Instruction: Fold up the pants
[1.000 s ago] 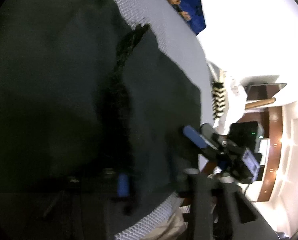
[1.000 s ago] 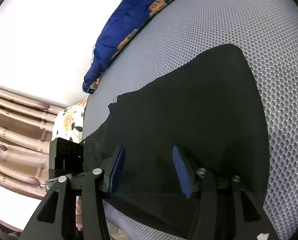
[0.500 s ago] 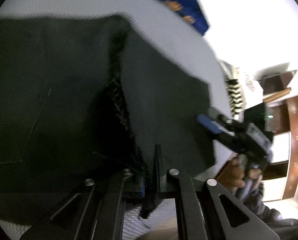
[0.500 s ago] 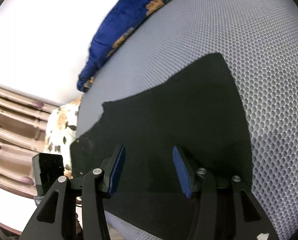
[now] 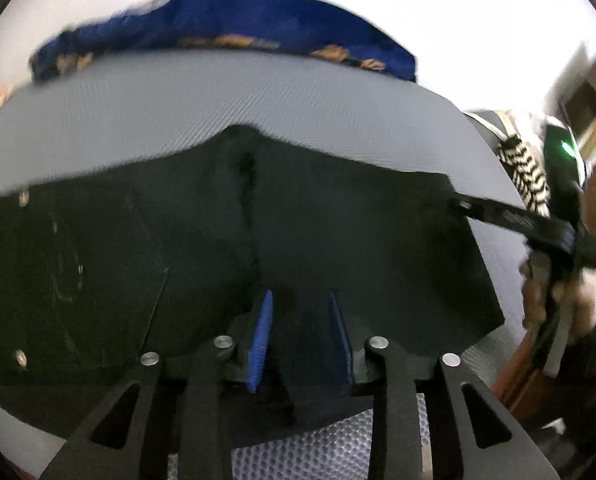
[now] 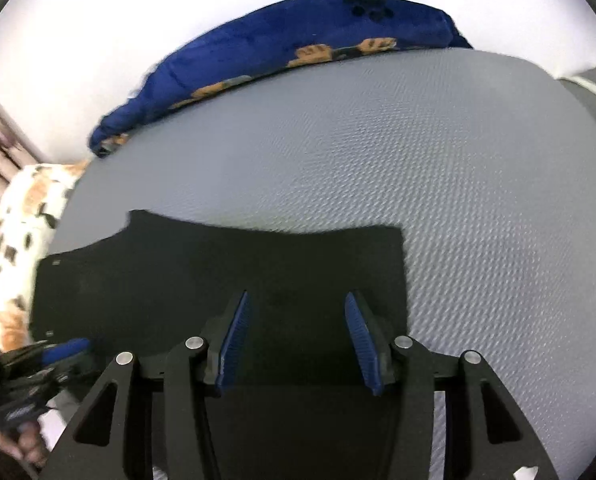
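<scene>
Grey honeycomb-textured mat [image 6: 437, 152] carries the black pants [image 5: 337, 232], spread flat with a blue paw-print cushion [image 6: 298, 44] well beyond them at the mat's far edge. Both tools hover over the near hem of the pants. The left gripper [image 5: 301, 340] has its fingers partly open, dark cloth showing between them but not pinched as far as I can tell. The right gripper [image 6: 298, 336] stands wide open and holds nothing, cloth lying under the gap. Risk, as I judge it: a closing pinch may catch only the top layer, so the fold drags crooked, or the seam ridge bunches near the left fingers.
</scene>
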The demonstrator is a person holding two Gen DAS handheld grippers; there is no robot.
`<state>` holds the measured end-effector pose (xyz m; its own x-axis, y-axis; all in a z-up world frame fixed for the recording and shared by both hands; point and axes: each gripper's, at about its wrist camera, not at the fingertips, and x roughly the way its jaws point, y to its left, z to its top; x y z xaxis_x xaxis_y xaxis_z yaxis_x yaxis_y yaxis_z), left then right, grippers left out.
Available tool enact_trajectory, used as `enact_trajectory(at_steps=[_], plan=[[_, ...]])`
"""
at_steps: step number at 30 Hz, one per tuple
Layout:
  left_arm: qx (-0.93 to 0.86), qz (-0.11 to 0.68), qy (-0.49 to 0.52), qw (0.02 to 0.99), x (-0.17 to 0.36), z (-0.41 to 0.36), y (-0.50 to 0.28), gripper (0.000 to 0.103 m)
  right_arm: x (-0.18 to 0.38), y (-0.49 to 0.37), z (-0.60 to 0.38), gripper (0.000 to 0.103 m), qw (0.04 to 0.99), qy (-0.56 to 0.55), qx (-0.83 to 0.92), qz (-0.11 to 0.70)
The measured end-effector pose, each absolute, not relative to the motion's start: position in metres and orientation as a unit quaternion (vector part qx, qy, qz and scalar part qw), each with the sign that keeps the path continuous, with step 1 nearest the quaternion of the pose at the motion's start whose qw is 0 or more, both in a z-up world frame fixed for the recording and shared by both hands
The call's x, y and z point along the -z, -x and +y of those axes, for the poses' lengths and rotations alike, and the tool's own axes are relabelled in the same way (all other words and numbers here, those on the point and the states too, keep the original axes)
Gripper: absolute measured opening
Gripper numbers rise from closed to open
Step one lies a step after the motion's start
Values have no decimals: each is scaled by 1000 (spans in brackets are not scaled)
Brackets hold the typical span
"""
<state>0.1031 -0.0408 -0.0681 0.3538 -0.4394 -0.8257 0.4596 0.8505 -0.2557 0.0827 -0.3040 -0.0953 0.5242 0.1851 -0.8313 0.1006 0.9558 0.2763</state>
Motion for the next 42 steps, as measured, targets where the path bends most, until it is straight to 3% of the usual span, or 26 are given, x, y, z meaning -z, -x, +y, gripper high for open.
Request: enact_trajectory(at_steps=[10,20,27,42], plan=[[252,513,-94,815,95,-71,-95,35,103,-71,-300,46,856,-131,-32,499],[235,514,-95,819,89,-62,-92,35,102,-32,-282,47,831,-129,-51,538],[231,509,-52,828,51,-5,-92,51,100,-22,-247,48,815,-116,-90,560],[174,541,167,805,50,180,-85,52,100,-41,-173,54,802,-78,-157,571]])
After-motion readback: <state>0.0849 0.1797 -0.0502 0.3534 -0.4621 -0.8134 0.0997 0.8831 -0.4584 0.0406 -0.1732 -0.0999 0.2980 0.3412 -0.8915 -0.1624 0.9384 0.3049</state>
